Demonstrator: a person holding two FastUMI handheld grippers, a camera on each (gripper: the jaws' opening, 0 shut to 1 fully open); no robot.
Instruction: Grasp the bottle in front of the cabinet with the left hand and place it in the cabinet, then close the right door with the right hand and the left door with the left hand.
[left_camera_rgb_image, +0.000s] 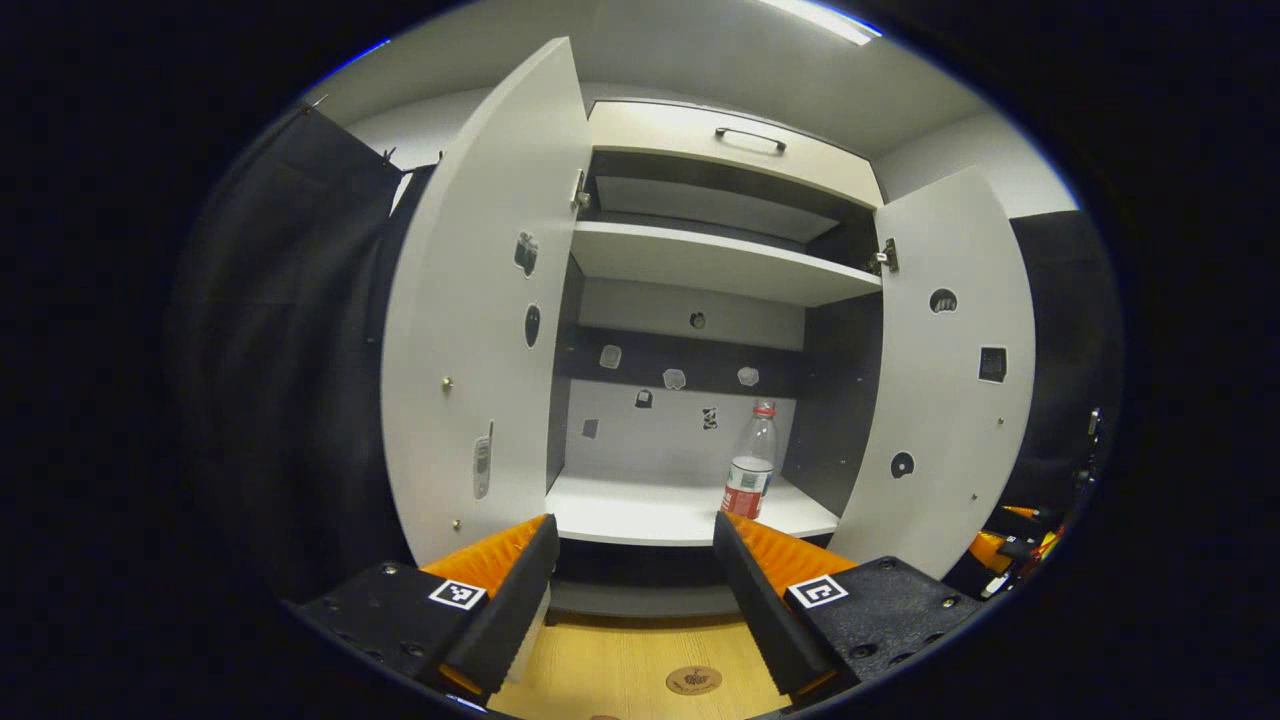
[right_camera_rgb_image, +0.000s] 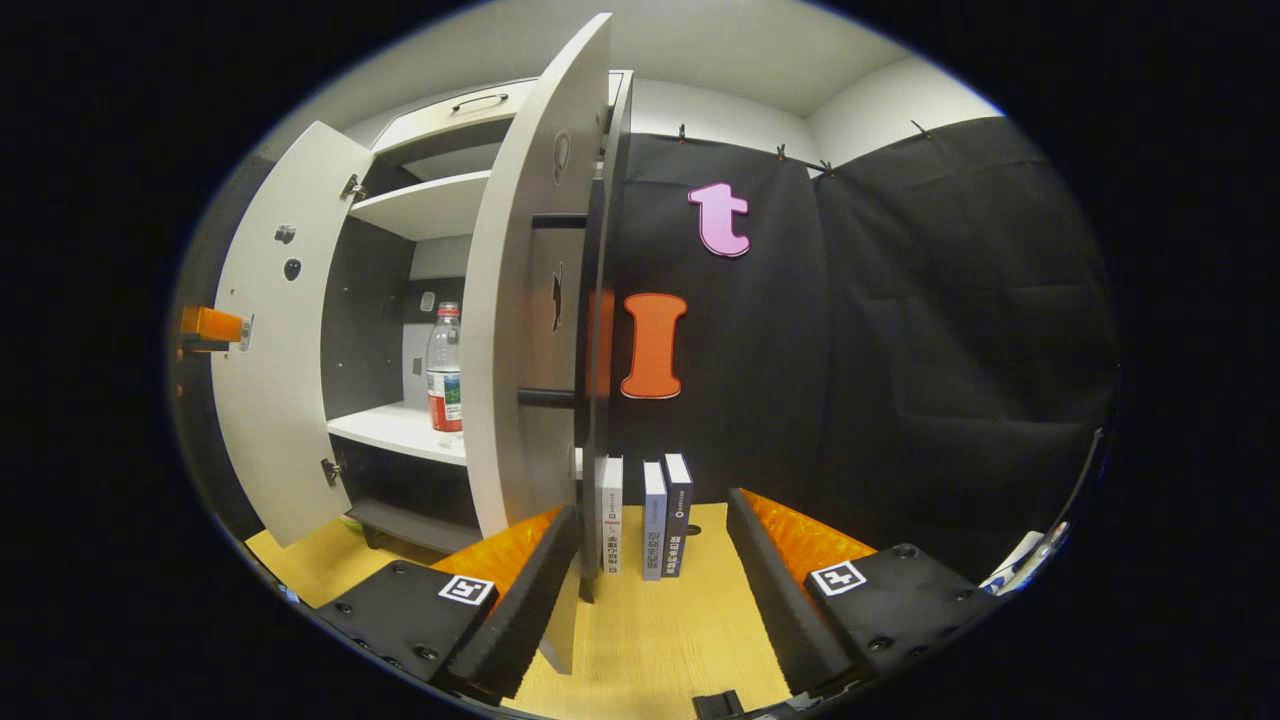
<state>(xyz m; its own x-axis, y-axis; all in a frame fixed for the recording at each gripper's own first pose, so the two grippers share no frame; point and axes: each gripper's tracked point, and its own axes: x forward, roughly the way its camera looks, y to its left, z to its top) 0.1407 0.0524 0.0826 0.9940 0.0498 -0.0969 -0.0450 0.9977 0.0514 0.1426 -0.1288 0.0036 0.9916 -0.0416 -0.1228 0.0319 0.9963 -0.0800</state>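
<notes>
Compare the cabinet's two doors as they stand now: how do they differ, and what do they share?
The left door swings wide with no claw beside it; the right door stands edge-on by the right claw, its edge next to that claw's left finger. The bottle stands nearer the right door than the left door. Both are pale, open and hinged to the cabinet.

Light comes from a ceiling strip lamp (left_camera_rgb_image: 820, 20) at the top of the left gripper view, glaring white. The pale cabinet doors (left_camera_rgb_image: 480, 300) look evenly bright; the recess under the shelf (left_camera_rgb_image: 720, 262) sits in shadow. Both views are sharp at centre, with straight edges bowing strongly toward the rims.
</notes>
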